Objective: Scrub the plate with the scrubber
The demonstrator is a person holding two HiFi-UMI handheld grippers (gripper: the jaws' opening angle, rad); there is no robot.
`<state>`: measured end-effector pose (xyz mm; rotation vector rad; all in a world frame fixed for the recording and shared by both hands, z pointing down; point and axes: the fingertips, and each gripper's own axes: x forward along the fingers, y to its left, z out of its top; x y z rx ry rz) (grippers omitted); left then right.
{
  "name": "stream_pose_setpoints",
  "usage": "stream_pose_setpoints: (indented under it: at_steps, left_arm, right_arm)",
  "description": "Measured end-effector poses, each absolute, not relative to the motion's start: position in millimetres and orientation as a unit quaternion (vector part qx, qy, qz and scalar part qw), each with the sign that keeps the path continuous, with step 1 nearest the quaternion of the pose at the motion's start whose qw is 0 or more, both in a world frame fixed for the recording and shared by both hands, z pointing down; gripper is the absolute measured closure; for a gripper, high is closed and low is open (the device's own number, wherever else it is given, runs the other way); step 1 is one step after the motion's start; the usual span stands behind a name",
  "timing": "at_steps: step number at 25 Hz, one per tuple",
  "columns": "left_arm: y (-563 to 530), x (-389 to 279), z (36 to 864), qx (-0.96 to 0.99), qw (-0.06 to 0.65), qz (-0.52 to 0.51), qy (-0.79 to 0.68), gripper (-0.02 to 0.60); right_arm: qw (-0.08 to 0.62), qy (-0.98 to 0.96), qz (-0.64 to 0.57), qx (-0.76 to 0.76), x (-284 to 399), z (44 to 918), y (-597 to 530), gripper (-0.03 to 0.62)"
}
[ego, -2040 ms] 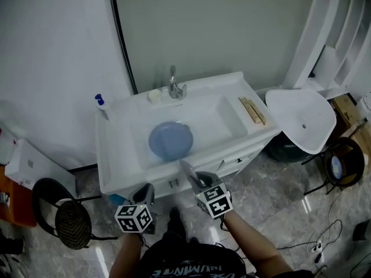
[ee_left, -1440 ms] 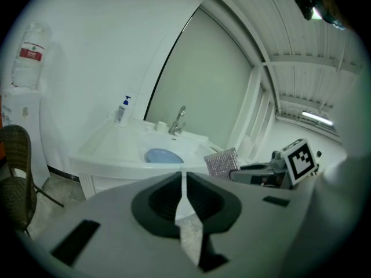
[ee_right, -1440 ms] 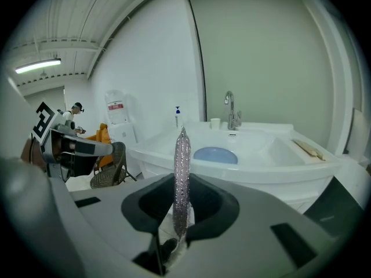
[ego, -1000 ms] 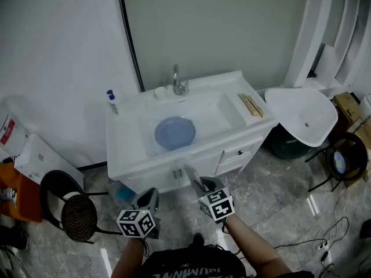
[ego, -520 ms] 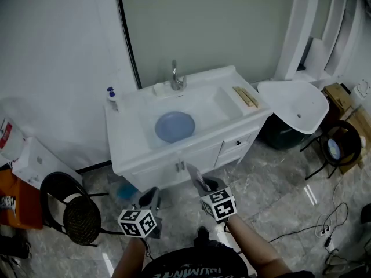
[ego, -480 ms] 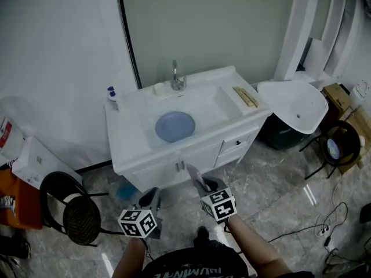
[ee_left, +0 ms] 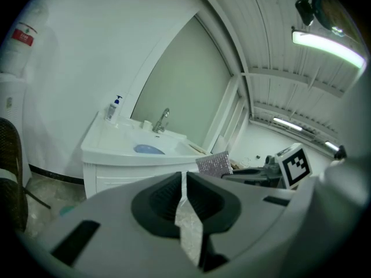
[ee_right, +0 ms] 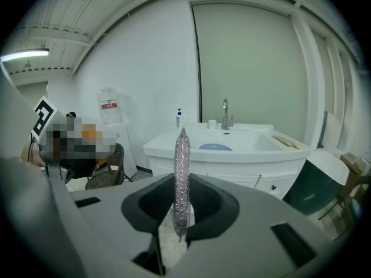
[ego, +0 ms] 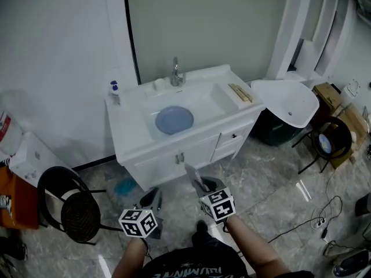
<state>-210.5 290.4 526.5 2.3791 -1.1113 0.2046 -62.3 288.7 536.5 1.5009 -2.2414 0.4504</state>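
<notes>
Beside the faucet, a small pale object is too small to identify. An orange thing runs off the head view's left edge. The scrubber's lower end disappears inside the right gripper, low in that gripper's view.

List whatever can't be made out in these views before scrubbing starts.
Head view: the plate is too small to tell whether it is dirty.
Head view: the label on the bottle is too small to read.
Head view: the sticks are too small to identify.
Right gripper view: the scrubber shows edge-on, its faces unseen.
</notes>
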Motion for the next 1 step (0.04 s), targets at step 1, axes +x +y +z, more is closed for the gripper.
stream_pose_setpoints:
  at_steps: [1]
  left_arm:
    - [294.2,-213.1,525.1,0.875,0.25,0.074,-0.407,0.546]
  right_arm:
    - [0.202,-0.802,0.161,0.538,-65.5,535.5,292.9,0.517]
